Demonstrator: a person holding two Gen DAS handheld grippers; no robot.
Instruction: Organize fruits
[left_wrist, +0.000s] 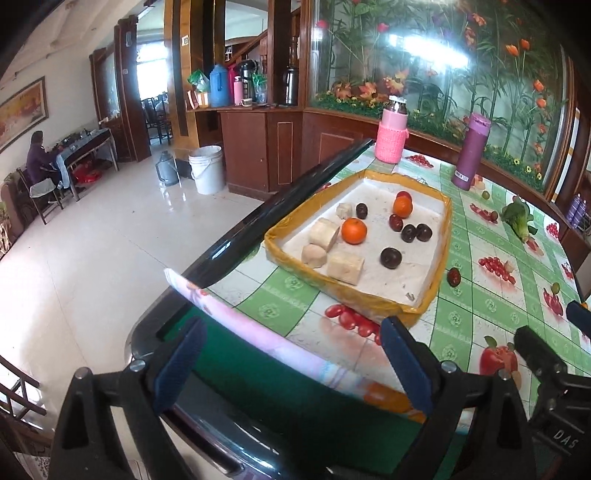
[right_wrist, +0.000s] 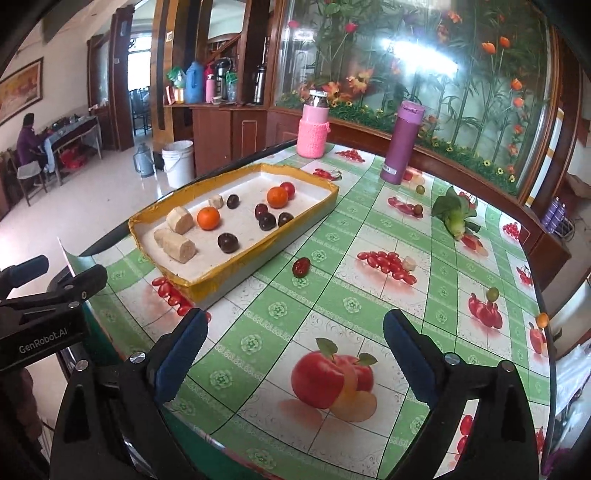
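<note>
A white tray with a yellow taped rim sits on the fruit-print table. In it lie two oranges, several dark plums and several peeled banana pieces. A red-green jujube lies loose just right of the tray. My left gripper is open and empty, hanging over the table's near left corner in front of the tray. My right gripper is open and empty above the printed apple, short of the jujube.
A pink-sleeved bottle and a purple flask stand at the back. A leafy green vegetable, a loose banana piece, a small green fruit and a small orange fruit lie on the right side. A person sits far left.
</note>
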